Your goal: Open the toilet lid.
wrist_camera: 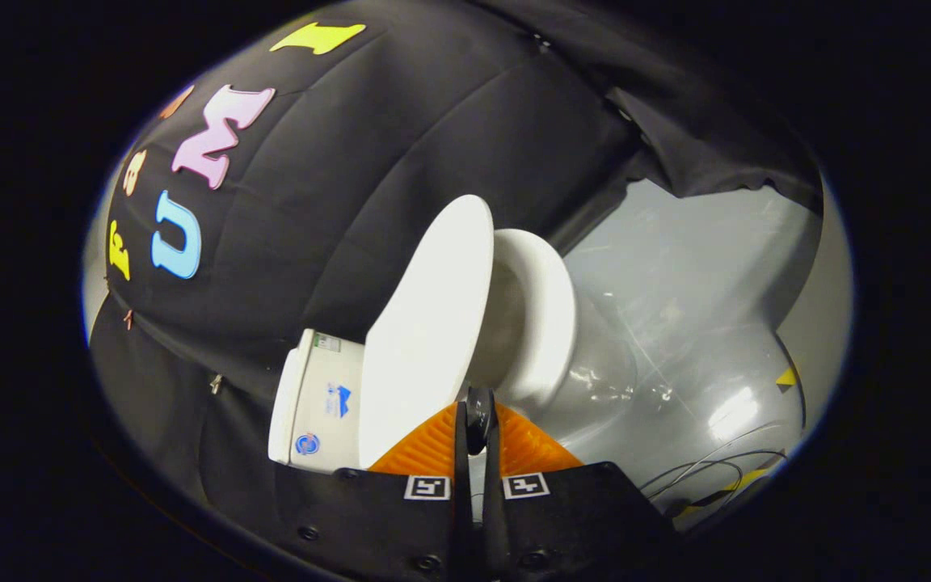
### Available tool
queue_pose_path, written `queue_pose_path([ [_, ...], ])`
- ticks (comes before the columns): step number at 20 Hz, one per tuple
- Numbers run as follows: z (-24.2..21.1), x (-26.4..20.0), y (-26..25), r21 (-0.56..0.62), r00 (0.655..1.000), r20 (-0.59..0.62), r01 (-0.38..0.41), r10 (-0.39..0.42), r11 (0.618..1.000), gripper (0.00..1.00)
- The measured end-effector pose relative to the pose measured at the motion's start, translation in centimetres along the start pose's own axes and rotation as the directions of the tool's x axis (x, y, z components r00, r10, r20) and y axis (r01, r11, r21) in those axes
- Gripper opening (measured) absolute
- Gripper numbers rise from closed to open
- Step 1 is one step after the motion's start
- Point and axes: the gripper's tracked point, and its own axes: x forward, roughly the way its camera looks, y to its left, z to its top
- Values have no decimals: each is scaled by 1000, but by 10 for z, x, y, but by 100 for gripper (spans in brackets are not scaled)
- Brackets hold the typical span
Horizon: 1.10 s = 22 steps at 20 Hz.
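The white toilet lid [425, 323] is lifted well off the seat [546, 307], with a wide wedge of space between them showing the bowl's inside. The whole scene appears tilted sideways. My gripper [478, 408] is at the lid's rim, at the end away from the hinge. Its two fingers stand nearly together, with a thin white strip of the lid's edge between them, so it looks shut on the lid. The white tank [316, 404] sits behind the lid, against the black cloth wall.
The glossy grey floor [700, 267] spreads beyond the bowl. Thin cables [716, 473] and bits of yellow tape [787, 377] lie on it off to the side. Black cloth hangs close behind the tank.
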Motion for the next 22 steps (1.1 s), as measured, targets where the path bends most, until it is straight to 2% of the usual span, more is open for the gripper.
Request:
queue_pose_path([
  [4, 13, -18, 75, -97, 995, 19, -100, 102, 990, 9],
  [9, 11, -32, 155, -258, 988, 13, -145, 153, 955, 14],
  [11, 6, -36, 179, -341, 987, 1, -151, 161, 928, 14],
  [14, 4, -41, 203, -477, 984, -11, -163, 180, 863, 14],
  [20, -5, -44, 247, -564, 972, -64, -224, 228, 795, 14],
  [22, -13, -45, 267, -608, 968, -86, -240, 238, 757, 14],
])
